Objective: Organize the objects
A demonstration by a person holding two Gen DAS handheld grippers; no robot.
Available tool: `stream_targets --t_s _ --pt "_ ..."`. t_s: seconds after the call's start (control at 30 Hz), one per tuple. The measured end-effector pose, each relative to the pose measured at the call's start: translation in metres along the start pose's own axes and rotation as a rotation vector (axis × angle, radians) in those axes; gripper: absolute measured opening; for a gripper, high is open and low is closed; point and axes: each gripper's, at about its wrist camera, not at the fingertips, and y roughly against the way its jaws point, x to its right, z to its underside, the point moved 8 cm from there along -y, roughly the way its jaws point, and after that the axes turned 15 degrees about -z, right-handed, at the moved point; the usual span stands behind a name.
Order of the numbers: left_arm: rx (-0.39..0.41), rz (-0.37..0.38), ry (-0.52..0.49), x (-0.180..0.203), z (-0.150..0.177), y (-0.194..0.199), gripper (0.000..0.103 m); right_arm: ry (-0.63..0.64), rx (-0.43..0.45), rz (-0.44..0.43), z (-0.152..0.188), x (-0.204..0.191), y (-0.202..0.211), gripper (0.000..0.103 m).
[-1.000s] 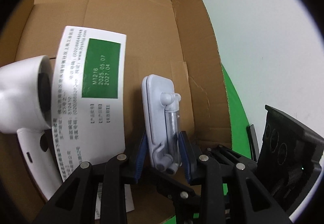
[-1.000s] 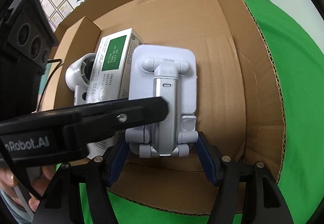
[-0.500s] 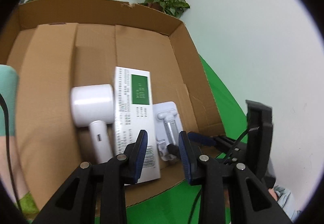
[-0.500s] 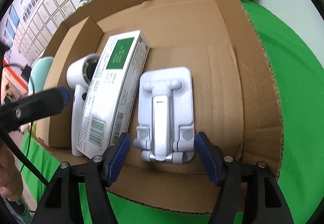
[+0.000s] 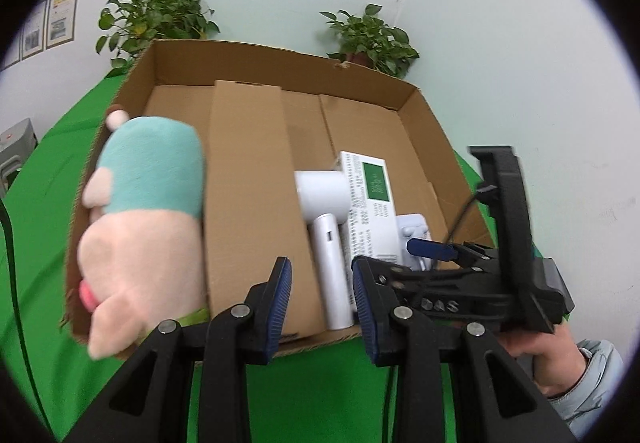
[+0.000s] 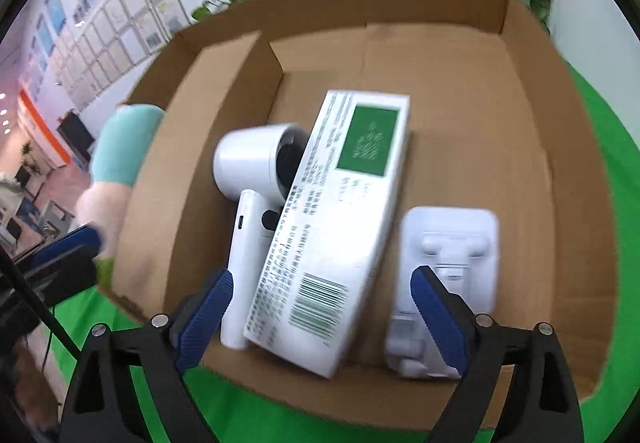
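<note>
An open cardboard box [image 5: 280,51] holds a white hair dryer [image 5: 328,203], a white carton with a green label [image 5: 370,211] and a white phone stand [image 5: 414,231], side by side at its right end. My left gripper [image 5: 320,295] hangs above the box's near edge, its jaws narrow with nothing between them. My right gripper [image 6: 324,315] hovers over the near end of the carton [image 6: 340,223]. Its jaws are opening and press on nothing. The stand [image 6: 448,255] lies flat just right of them, the hair dryer [image 6: 252,171] just left.
A pink and teal plush toy [image 5: 148,211] leans at the box's left wall. A cardboard flap [image 5: 248,183] lies along the box floor. A person's hand [image 5: 536,355] holds the right gripper. Green cloth [image 5: 320,383] covers the table; potted plants [image 5: 372,39] stand behind.
The left gripper let go of the phone stand and drew back and up out of the box. The right jaws spread off the stand, which now lies flat, and shifted left over the carton.
</note>
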Motion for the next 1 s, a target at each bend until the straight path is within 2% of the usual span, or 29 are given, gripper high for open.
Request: stream_targets --t_s 0.13,0.3,0.4,0.47,0.5,0.6,0.73,1.0 --pt "-0.005 -0.020 0.019 -0.015 0.008 -0.002 0.031 0.028 -0.029 0.051 -0.002 -0.010 -0.028 0.092" --pt "-0.010 -0.033 0.023 -0.028 0.017 0.002 0.031 0.073 -0.037 0.117 0.002 -0.015 -0.025 0.090" --pt "-0.005 -0.033 0.019 -0.029 0.019 0.001 0.031 0.094 -0.039 0.124 0.003 -0.017 -0.018 0.082" --pt "-0.009 -0.025 0.021 -0.027 0.020 -0.001 0.031 0.100 -0.039 0.139 0.003 -0.013 -0.008 0.064" --pt "-0.012 -0.022 0.022 -0.026 0.020 -0.002 0.031 0.104 -0.049 0.156 0.006 -0.006 -0.001 0.064" --pt "-0.008 -0.017 0.012 -0.020 0.021 -0.002 0.031 0.082 -0.057 0.115 0.008 0.000 0.002 0.064" --pt "-0.014 -0.017 0.004 -0.014 0.023 -0.002 0.031 0.108 -0.053 0.126 0.011 -0.005 0.001 0.064" --pt "0.010 -0.067 -0.009 -0.015 0.026 0.001 0.033 0.144 -0.052 0.135 0.013 -0.007 0.004 0.064"
